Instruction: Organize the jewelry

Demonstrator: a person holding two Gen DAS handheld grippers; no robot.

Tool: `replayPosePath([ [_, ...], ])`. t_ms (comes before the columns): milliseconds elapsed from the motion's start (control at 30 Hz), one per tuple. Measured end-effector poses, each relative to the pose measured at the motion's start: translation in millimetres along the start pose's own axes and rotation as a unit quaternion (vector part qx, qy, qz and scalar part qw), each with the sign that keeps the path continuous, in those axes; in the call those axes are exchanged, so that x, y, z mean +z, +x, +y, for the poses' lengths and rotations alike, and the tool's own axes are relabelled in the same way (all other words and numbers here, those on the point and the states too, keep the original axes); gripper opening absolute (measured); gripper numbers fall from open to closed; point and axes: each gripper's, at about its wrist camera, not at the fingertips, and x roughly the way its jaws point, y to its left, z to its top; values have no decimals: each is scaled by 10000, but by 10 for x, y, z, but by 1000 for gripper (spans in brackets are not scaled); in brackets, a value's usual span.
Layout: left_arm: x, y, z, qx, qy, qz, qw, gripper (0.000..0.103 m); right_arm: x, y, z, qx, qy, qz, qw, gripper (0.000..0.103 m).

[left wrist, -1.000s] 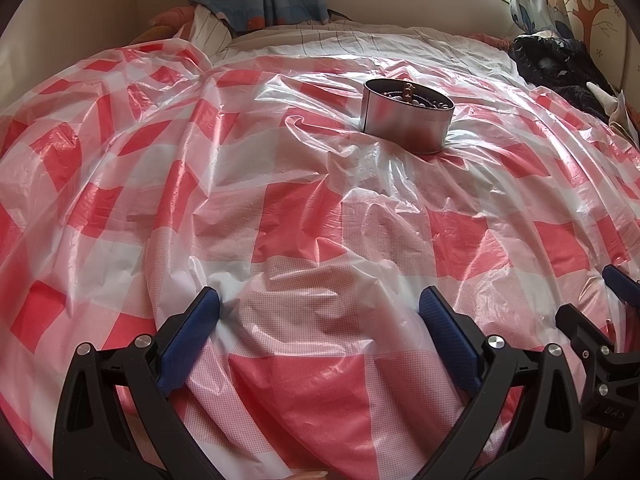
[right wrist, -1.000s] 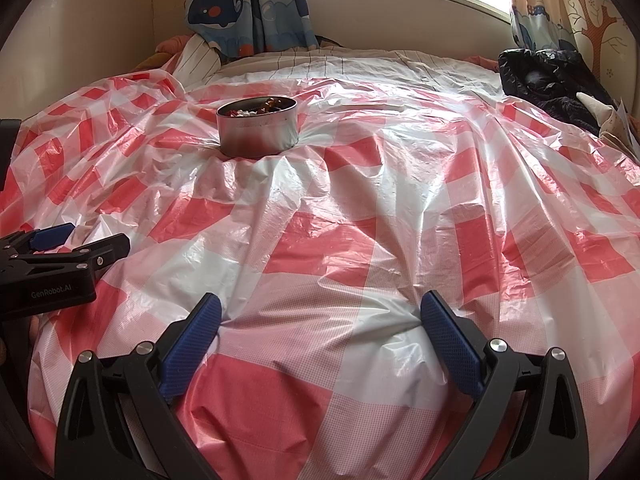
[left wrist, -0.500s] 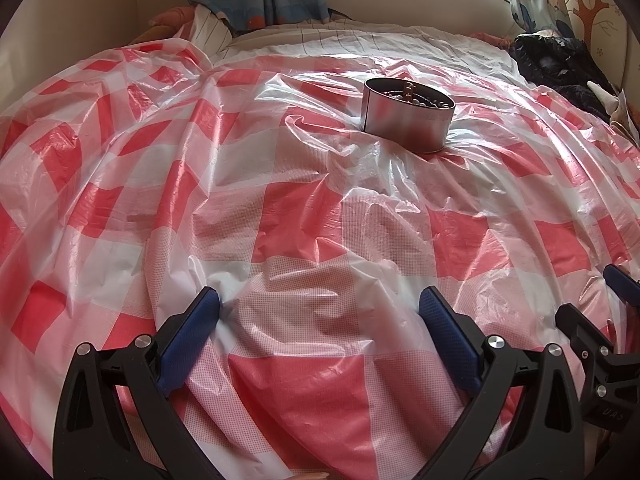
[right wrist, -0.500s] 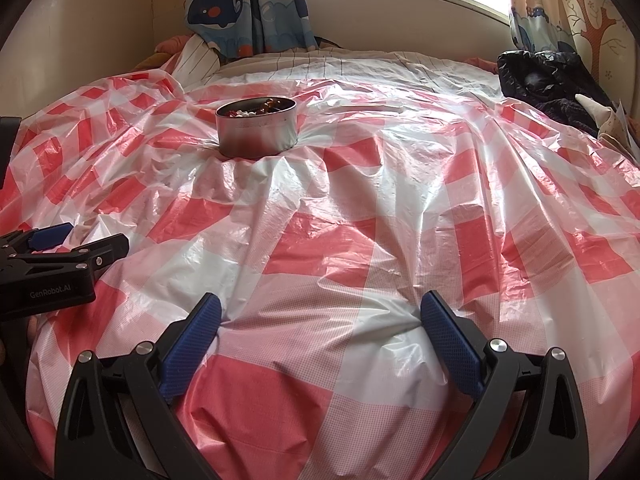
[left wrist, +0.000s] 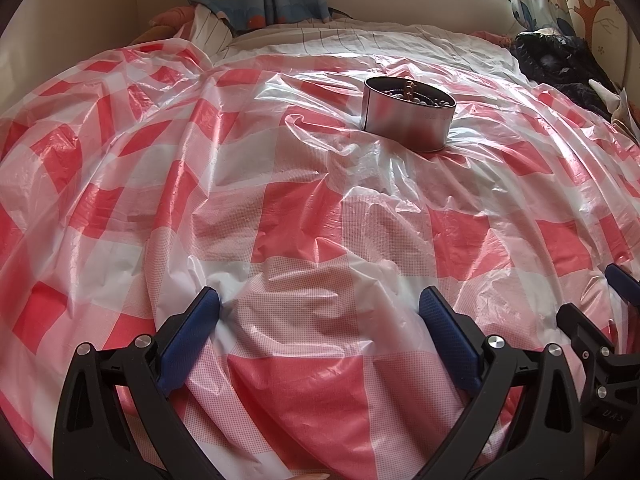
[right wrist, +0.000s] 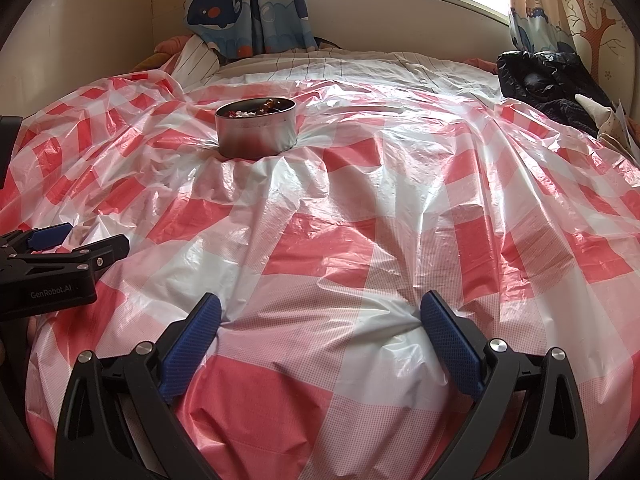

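Note:
A round metal tin (left wrist: 408,120) stands on the red-and-white checked plastic sheet (left wrist: 280,208) that covers the bed. Beaded jewelry (right wrist: 256,109) lies inside the tin (right wrist: 256,133): white pearls and brown beads show over its rim. My left gripper (left wrist: 320,316) is open and empty, low over the near part of the sheet, far short of the tin. My right gripper (right wrist: 320,316) is open and empty too, beside the left one. The left gripper also shows at the left edge of the right wrist view (right wrist: 60,252).
A black bundle of clothing (right wrist: 548,80) lies at the far right of the bed. Whale-print curtains (right wrist: 244,4) and a window sill stand behind the bed. A wall runs along the left. The striped bedding (right wrist: 340,62) shows beyond the sheet.

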Motion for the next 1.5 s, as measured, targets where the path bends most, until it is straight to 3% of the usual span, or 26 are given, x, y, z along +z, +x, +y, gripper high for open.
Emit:
replayPosePath([
  [1500, -2, 10, 0, 1, 3, 16, 10000, 96, 7, 16, 1, -1, -5, 4, 10000, 95],
])
